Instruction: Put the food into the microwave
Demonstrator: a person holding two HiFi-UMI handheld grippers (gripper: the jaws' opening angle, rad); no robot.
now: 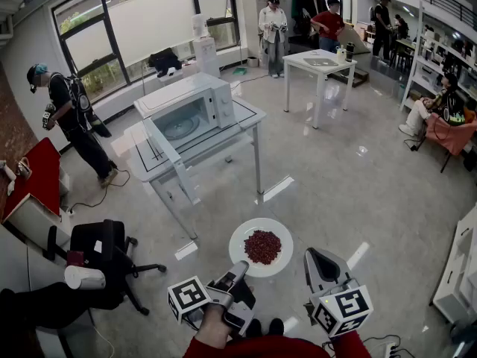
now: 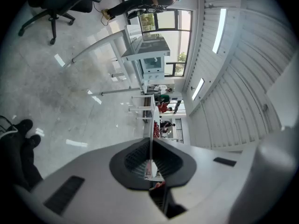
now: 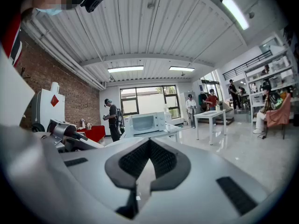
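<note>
A white plate (image 1: 244,236) carrying a heap of red beans (image 1: 262,247) hangs above the floor in front of me. My left gripper (image 1: 239,266), rolled on its side, is shut on the plate's near rim. In the left gripper view the plate (image 2: 151,139) shows edge-on between the pads, with the beans (image 2: 156,129) beyond them. My right gripper (image 1: 318,261) floats to the right of the plate, apart from it, shut on nothing (image 3: 147,146). The white microwave (image 1: 190,109) stands on a white table (image 1: 250,118) farther ahead, its door open; it also shows in the right gripper view (image 3: 142,122).
A black office chair (image 1: 104,250) with a white roll (image 1: 83,277) on it stands at the lower left, beside a red-topped table (image 1: 39,176). A person (image 1: 71,114) stands left of the microwave table. A second white table (image 1: 320,62) and more people are at the back.
</note>
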